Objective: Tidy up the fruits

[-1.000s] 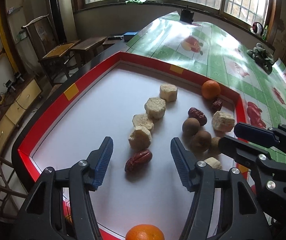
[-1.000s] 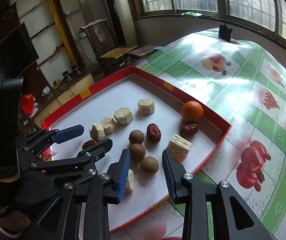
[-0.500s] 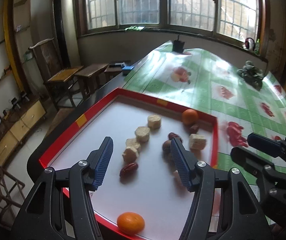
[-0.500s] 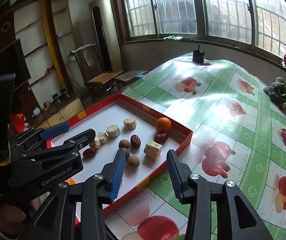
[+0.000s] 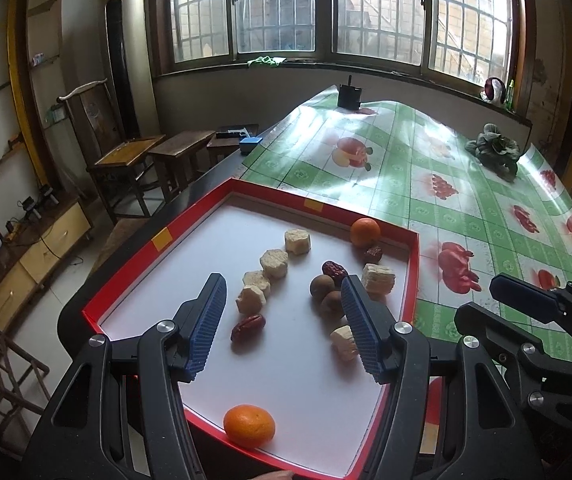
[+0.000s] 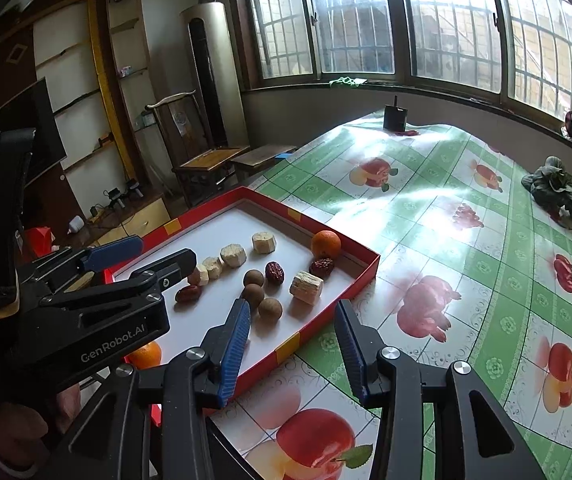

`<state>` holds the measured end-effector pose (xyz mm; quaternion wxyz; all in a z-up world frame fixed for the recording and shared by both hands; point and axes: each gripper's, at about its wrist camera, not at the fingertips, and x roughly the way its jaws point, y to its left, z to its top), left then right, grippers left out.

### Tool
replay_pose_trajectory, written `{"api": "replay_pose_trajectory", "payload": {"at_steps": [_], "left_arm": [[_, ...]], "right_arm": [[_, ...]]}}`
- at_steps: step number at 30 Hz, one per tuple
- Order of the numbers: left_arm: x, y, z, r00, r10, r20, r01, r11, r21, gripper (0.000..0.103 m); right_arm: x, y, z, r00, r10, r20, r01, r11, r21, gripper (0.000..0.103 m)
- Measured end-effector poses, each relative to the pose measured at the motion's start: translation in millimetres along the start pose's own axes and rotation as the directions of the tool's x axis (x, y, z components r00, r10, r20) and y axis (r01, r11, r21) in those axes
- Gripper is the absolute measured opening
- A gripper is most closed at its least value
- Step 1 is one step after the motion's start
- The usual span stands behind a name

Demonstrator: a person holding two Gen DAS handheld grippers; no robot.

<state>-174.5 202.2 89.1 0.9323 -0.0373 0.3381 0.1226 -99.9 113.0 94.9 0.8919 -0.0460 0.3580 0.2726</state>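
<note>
A red-rimmed white tray (image 5: 190,216) (image 6: 349,280) holds the fruit. Several pale chunks form a row (image 5: 274,263) (image 6: 233,255), with another ridged chunk (image 5: 378,278) (image 6: 305,287) apart. Brown round fruits (image 5: 321,283) (image 6: 270,307) cluster mid-tray. Red dates lie scattered (image 5: 248,327) (image 6: 274,271). One orange (image 5: 365,232) (image 6: 325,243) sits at the far corner, another (image 5: 249,426) (image 6: 145,354) at the near edge. My left gripper (image 5: 282,320) is open and empty above the tray. My right gripper (image 6: 291,348) is open and empty above the tray's right edge.
The tray lies on a table with a green fruit-print cloth (image 6: 465,220). A dark leafy bundle (image 5: 493,150) (image 6: 555,188) lies far right and a black box (image 5: 349,96) (image 6: 394,117) at the far end. Wooden chairs (image 5: 126,160) stand left of the table.
Both grippers have pulled back and up from the tray, staying open. The fruits have not moved.
</note>
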Motion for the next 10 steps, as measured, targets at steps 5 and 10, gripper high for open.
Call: {"api": "replay_pose_trajectory", "payload": {"at_steps": [5, 10], "left_arm": [[-0.2, -0.7, -1.2, 1.0, 0.013, 0.018, -0.013, 1.0, 0.013, 0.06], [1.3, -3.6, -1.4, 1.0, 0.01, 0.01, -0.01, 1.0, 0.016, 0.06]], "right_arm": [[0.5, -1.5, -1.3, 1.0, 0.002, -0.005, -0.002, 1.0, 0.008, 0.042], [1.4, -5.4, -1.7, 1.0, 0.002, -0.008, -0.002, 1.0, 0.015, 0.042]]}}
